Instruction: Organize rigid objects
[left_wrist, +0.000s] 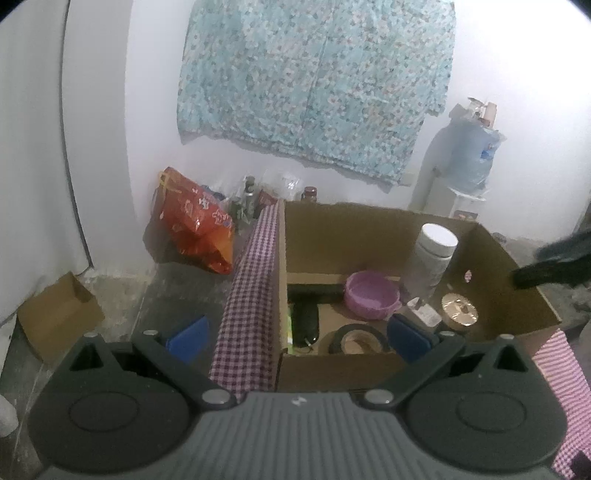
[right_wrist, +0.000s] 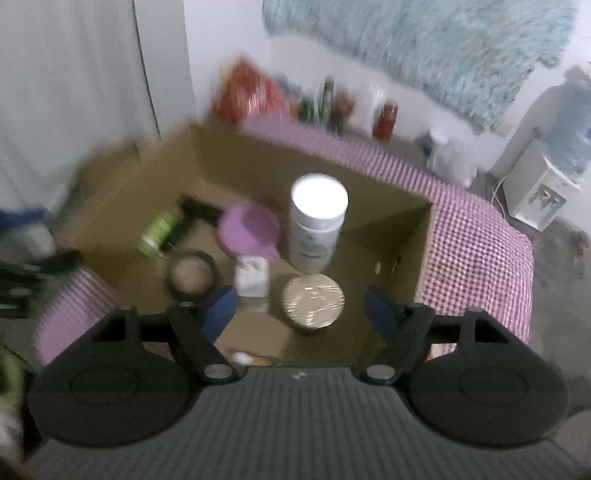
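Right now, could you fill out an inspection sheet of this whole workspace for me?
Surface: purple checked cloth under an open cardboard box.
Job's things: in the box, an upright white-lidded jar, purple bowl, black tape roll, gold-topped round tin, green-labelled dark bottle, small white packet.
Clutter: red bag, bottles by the wall.
Grippers: left gripper open, empty; right gripper open, empty, over the box.
Cables: cord by the water dispenser.
Surroundings: floral curtain, white walls.
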